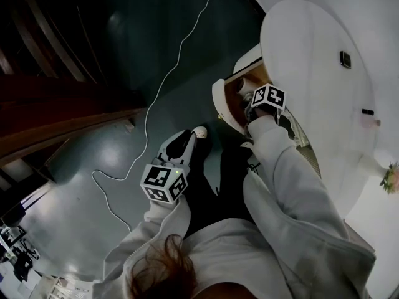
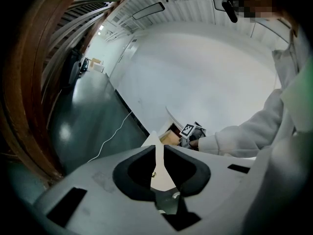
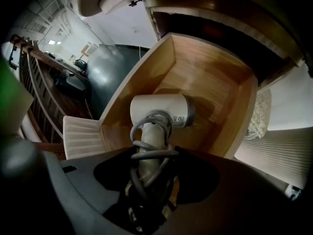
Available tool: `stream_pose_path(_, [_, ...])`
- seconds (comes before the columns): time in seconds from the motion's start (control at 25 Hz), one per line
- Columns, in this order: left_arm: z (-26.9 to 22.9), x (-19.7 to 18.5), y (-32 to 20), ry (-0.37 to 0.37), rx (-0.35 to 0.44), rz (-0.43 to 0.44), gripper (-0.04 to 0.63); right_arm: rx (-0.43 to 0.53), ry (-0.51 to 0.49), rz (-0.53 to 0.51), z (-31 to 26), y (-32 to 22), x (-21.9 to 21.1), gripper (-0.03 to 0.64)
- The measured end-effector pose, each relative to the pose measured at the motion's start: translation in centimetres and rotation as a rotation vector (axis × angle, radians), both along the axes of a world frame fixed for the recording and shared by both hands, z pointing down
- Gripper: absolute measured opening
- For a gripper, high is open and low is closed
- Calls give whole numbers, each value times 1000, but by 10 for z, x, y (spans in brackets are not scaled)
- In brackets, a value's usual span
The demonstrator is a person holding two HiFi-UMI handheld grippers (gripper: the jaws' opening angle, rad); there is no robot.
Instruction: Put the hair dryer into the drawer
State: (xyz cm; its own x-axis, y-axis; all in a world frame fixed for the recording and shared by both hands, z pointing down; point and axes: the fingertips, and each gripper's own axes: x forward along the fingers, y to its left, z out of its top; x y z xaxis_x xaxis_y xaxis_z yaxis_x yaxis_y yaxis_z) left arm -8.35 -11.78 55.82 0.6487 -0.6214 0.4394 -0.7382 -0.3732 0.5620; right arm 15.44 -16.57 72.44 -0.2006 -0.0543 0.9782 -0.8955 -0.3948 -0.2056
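A white hair dryer [image 3: 159, 110] with a grey cord wound round its handle hangs head-down inside an open wooden drawer [image 3: 215, 72]. My right gripper [image 3: 151, 155] is shut on the handle and points steeply down. In the head view the right gripper [image 1: 255, 109] is over the drawer [image 1: 220, 101], which sticks out of a white rounded cabinet [image 1: 312, 73]. My left gripper [image 1: 186, 139] hangs lower left over the floor, shut with nothing in it. The left gripper view shows its pads [image 2: 181, 168] nearly touching, with the drawer [image 2: 168, 137] and the right gripper [image 2: 191, 132] beyond.
A thin white cable [image 1: 163, 83] snakes over the dark glossy floor. Dark wooden rails [image 1: 56, 111] stand at the left. The drawer's ribbed white front [image 3: 83, 133] faces the floor side. A white shoe [image 1: 200, 131] shows near the left gripper. Flowers [image 1: 391, 178] sit at the right edge.
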Motion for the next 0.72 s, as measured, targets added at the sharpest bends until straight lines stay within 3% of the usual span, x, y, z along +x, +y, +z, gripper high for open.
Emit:
stream_pose_path(0.4, [2,-3,-3,7,-3,-11,58,-17,-22,10,3,-2,-6,319])
stream_pose_path(0.52, [1,-2,-4,9,-4,-7,59,5,-51,-15,1,-6,-11,357])
stream_pose_path(0.72, [-1,-1,-7,16,6,-10,58,84,-38,-212,-17,-5,-14,429])
